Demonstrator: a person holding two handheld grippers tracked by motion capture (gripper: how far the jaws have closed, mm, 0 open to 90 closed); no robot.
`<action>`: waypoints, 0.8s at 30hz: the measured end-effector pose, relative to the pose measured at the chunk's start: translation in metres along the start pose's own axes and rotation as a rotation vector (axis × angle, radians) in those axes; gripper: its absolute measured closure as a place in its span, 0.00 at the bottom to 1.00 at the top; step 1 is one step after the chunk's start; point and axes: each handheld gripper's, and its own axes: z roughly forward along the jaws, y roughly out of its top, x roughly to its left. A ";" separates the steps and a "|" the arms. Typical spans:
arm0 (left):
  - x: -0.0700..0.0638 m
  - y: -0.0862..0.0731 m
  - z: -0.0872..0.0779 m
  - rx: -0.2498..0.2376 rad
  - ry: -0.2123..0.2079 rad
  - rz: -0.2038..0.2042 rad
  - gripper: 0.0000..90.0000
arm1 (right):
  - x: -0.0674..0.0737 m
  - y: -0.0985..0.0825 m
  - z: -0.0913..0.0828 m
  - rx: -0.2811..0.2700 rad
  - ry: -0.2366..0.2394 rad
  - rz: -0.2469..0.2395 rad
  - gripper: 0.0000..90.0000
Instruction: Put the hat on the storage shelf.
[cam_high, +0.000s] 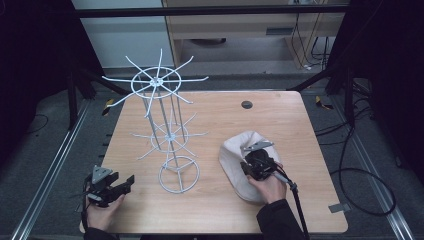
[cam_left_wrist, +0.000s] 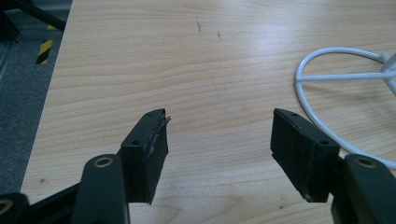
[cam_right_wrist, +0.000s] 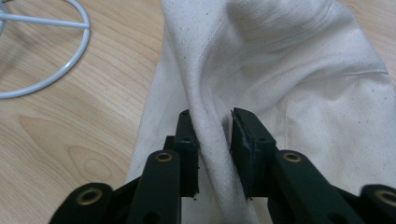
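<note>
Right gripper (cam_right_wrist: 214, 140) is pinching a raised fold of the cream canvas cloth (cam_high: 239, 160) lying near the wooden table's (cam_high: 280, 125) right edge, left gripper (cam_left_wrist: 219, 140) is idling wide apart at the near-left corner beside the white wire tiered rack (cam_high: 167, 135); likely grasp stage, lifting judged next.

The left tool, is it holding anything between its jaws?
No. In the left gripper view the left tool has its jaws wide apart, with bare wooden table between them.
</note>
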 end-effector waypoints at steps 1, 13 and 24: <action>0.000 0.000 0.000 0.000 0.000 0.000 0.41 | 0.000 0.000 0.001 0.007 -0.004 -0.001 0.86; 0.000 0.000 0.000 0.002 0.003 0.000 0.41 | -0.002 0.002 -0.001 0.024 0.001 0.022 0.98; 0.000 0.000 0.000 0.003 0.004 -0.001 0.41 | -0.009 -0.002 -0.021 -0.037 0.019 0.005 0.98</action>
